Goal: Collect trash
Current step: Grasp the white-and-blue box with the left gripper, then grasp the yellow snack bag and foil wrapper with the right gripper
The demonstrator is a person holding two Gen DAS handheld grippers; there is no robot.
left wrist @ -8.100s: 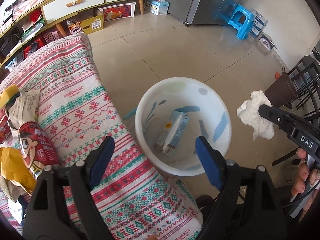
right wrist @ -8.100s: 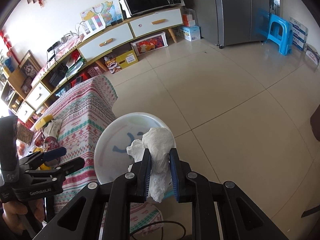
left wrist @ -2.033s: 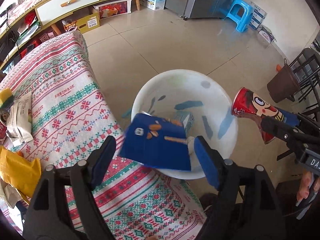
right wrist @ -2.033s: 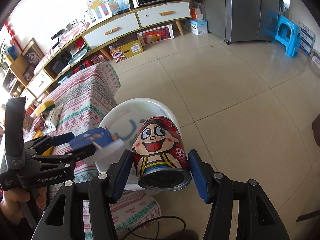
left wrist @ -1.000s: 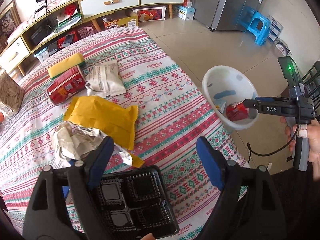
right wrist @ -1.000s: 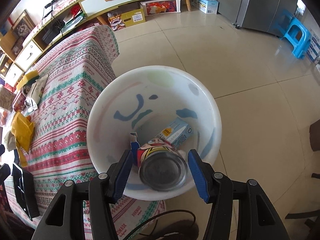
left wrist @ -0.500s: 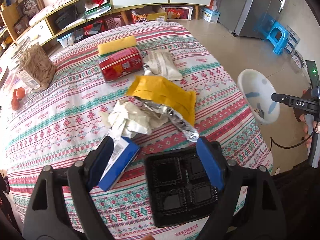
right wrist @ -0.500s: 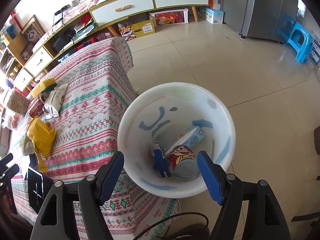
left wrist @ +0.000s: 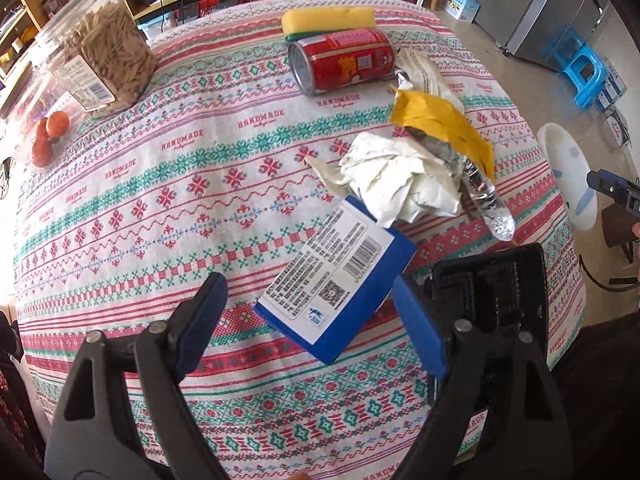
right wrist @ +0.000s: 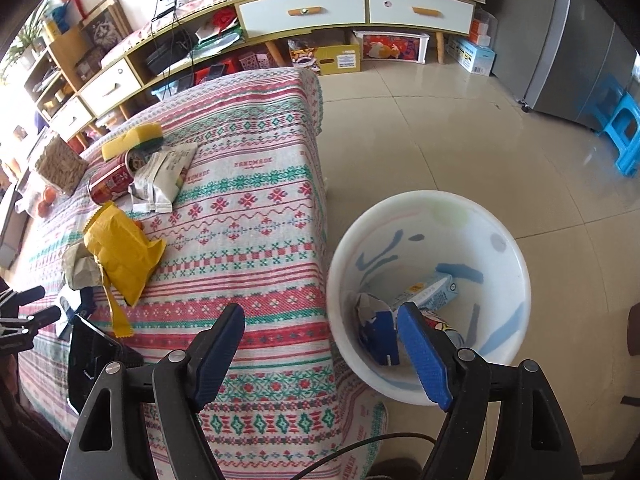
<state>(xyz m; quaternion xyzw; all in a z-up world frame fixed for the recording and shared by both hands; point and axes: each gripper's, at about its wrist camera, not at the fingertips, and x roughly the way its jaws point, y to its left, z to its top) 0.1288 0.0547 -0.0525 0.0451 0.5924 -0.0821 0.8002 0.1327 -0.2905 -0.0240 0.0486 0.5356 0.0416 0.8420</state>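
Observation:
On the patterned tablecloth [left wrist: 168,184] lie a flat blue box [left wrist: 340,276], crumpled white paper [left wrist: 400,184], a yellow bag [left wrist: 440,124], a red can [left wrist: 344,60], a white wrapper [left wrist: 424,72] and a black plastic tray [left wrist: 492,292]. My left gripper [left wrist: 308,316] hangs open above the blue box, pads apart from it. The white bin [right wrist: 516,248] stands on the floor by the table and holds a carton [right wrist: 432,292], a blue box [right wrist: 376,328] and a half-hidden red can [right wrist: 440,326]. My right gripper [right wrist: 320,320] is opening over the table edge with nothing between its fingers.
A yellow sponge [left wrist: 328,18], a jar of snacks [left wrist: 104,52] and red fruit [left wrist: 48,136] sit at the table's far side. A low cabinet [right wrist: 300,12], a fridge [right wrist: 580,60] and a blue stool [right wrist: 624,136] line the tiled floor.
The right gripper let the red can drop into the bin, widened and drew back toward the table. The left gripper swept across the table and now sits over the blue box.

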